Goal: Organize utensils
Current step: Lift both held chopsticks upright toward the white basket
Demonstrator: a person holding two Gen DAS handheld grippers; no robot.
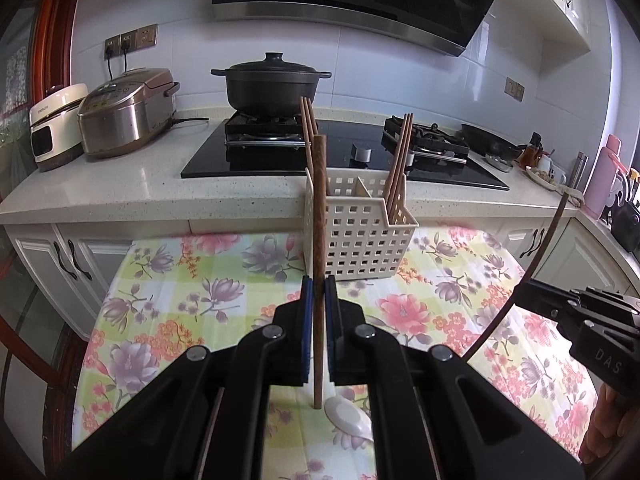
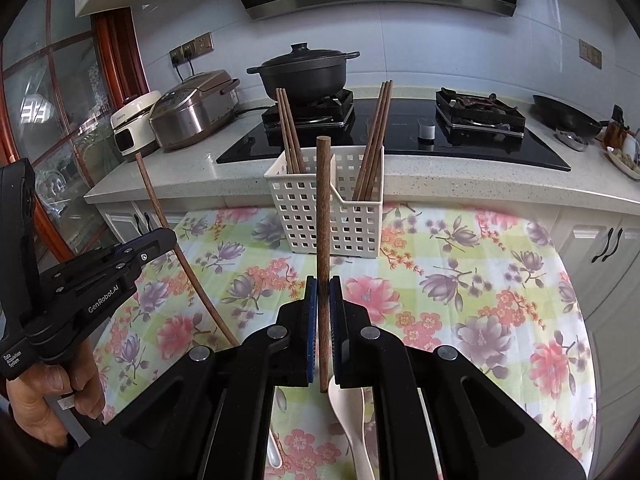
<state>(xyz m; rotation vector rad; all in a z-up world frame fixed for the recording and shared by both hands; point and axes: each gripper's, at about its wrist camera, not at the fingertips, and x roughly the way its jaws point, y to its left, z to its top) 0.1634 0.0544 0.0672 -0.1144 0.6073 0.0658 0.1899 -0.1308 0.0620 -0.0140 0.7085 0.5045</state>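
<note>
Wooden chopsticks are the game here, 1 in each gripper. Left gripper (image 1: pixel 319 292) is pinched tight on a brown chopstick (image 1: pixel 319 216) that stands about upright between its pads, and right gripper (image 2: pixel 323 292) is clamped on its own chopstick (image 2: pixel 323 200) the same way. Both sticks look lifted clear of the floral tablecloth (image 2: pixel 460 280), so I'd say we're mid-carry: picked up, not yet dropped off.

Target is obviously the white slotted basket (image 2: pixel 312 216) sitting at the far edge of the cloth, split by a divider into compartments. It already holds 2 bunches of chopsticks, 1 leaning left (image 2: pixel 289 132) and 1 leaning right (image 2: pixel 376 136).

Next move, I reckon: bring each stick over the basket rim, tip the lower end down into a compartment with its mates, then let go. Tricky bit is the sticks already in there fan out and could knock the incoming ones, and both grippers heading for the same small basket could crowd each other.

White spoons (image 2: pixel 352 420) lie on the cloth right under the grippers, still to sort. Behind is the counter with a black pot (image 1: pixel 272 84) on the stove and a rice cooker (image 1: pixel 128 112), well out of the way.
</note>
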